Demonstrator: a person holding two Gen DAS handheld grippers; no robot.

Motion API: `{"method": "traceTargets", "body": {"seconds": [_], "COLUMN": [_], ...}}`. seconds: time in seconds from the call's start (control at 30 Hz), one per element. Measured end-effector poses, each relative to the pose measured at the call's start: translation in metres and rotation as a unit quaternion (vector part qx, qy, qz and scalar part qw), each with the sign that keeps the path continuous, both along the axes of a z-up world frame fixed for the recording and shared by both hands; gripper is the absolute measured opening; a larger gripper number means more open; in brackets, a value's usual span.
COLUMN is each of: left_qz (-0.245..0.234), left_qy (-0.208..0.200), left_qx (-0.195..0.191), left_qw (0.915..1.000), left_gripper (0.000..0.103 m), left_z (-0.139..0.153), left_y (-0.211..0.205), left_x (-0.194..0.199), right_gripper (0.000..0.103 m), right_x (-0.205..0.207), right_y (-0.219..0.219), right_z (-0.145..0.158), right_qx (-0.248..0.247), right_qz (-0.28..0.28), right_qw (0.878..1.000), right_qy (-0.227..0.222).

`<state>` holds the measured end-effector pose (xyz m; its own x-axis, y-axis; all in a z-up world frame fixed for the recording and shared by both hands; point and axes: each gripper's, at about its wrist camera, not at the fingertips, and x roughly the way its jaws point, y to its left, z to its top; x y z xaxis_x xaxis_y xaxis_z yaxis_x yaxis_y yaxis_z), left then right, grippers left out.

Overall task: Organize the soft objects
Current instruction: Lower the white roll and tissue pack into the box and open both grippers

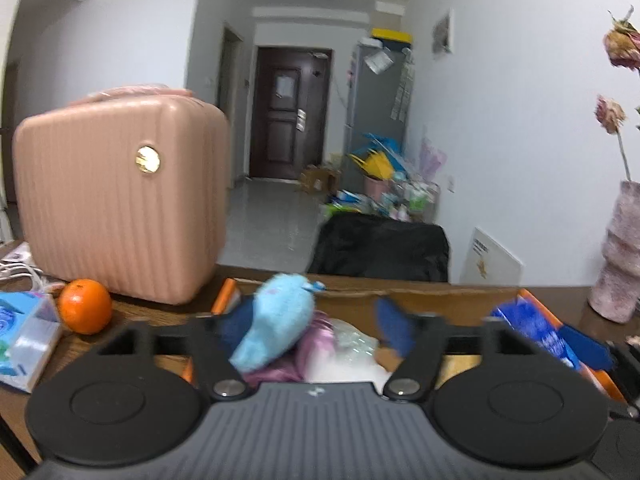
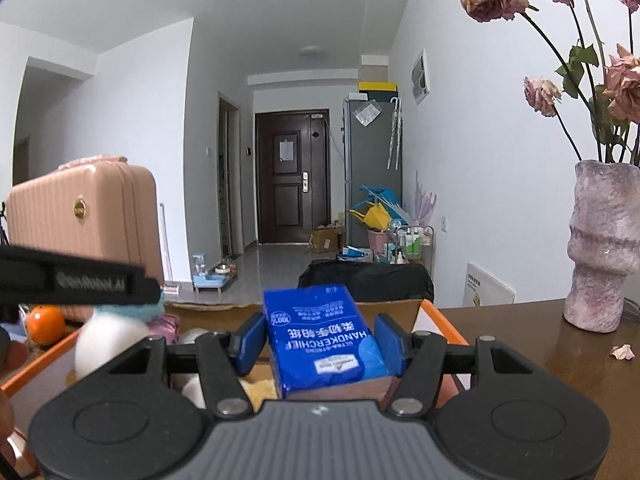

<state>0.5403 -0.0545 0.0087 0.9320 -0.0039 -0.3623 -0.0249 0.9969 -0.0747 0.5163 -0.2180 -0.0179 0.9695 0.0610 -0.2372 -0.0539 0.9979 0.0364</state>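
Note:
A light blue plush toy (image 1: pixel 276 320) hangs blurred over an orange-edged cardboard box (image 1: pixel 440 294), close by the left finger of my left gripper (image 1: pixel 316 324). That gripper stands open, with neither pad pressing the toy. Under the toy in the box lie pink cloth (image 1: pixel 316 344) and a white bag (image 1: pixel 348 364). My right gripper (image 2: pixel 320 342) is shut on a blue handkerchief pack (image 2: pixel 324 340) above the box's right side (image 2: pixel 444 326). The left gripper's black finger (image 2: pixel 80 280) shows at left in the right wrist view, above a white ball (image 2: pixel 108 344).
A pink ribbed suitcase (image 1: pixel 120 200) stands on the wooden table behind an orange (image 1: pixel 85 306) and a blue tissue packet (image 1: pixel 24 336). A pink vase (image 2: pixel 604 248) with dried roses stands at right, a petal (image 2: pixel 622 352) beside it. A black chair back (image 1: pixel 380 248) sits beyond the table.

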Motion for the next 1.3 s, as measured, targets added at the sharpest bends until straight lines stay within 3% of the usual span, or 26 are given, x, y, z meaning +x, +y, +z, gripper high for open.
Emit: {"method": "traceTargets", "body": {"seconds": [0.07, 0.1, 0.17, 0.27, 0.8, 1.3], "left_qz": [0.015, 0.017, 0.023, 0.033, 0.056, 0.069], "left_qy": [-0.014, -0.018, -0.026, -0.039, -0.032, -0.041], "left_qx": [0.007, 0.008, 0.008, 0.013, -0.001, 0.012], "left_qw": [0.9998, 0.9997, 0.9994, 0.9986, 0.9979, 0.9967], "left_gripper": [0.090, 0.101, 0.103, 0.103, 0.103, 0.103], "left_z": [0.001, 0.002, 0.003, 0.005, 0.002, -0.002], "left_y": [0.001, 0.002, 0.002, 0.001, 0.009, 0.023], "left_x": [-0.004, -0.005, -0.008, -0.011, -0.012, -0.046], "right_gripper": [0.069, 0.073, 0.091, 0.103, 0.103, 0.103], "right_x": [-0.001, -0.002, -0.005, -0.008, -0.017, -0.056], "right_y": [-0.001, -0.001, -0.002, -0.005, -0.010, -0.013], "right_z": [0.000, 0.000, 0.000, -0.001, -0.001, -0.001], "right_qx": [0.005, 0.006, 0.004, 0.013, 0.017, 0.000], "right_qz": [0.005, 0.003, -0.005, -0.008, -0.025, -0.031], "right_qw": [1.000, 1.000, 1.000, 1.000, 0.999, 0.998], "right_qy": [0.003, 0.000, -0.007, -0.007, -0.026, -0.048]}}
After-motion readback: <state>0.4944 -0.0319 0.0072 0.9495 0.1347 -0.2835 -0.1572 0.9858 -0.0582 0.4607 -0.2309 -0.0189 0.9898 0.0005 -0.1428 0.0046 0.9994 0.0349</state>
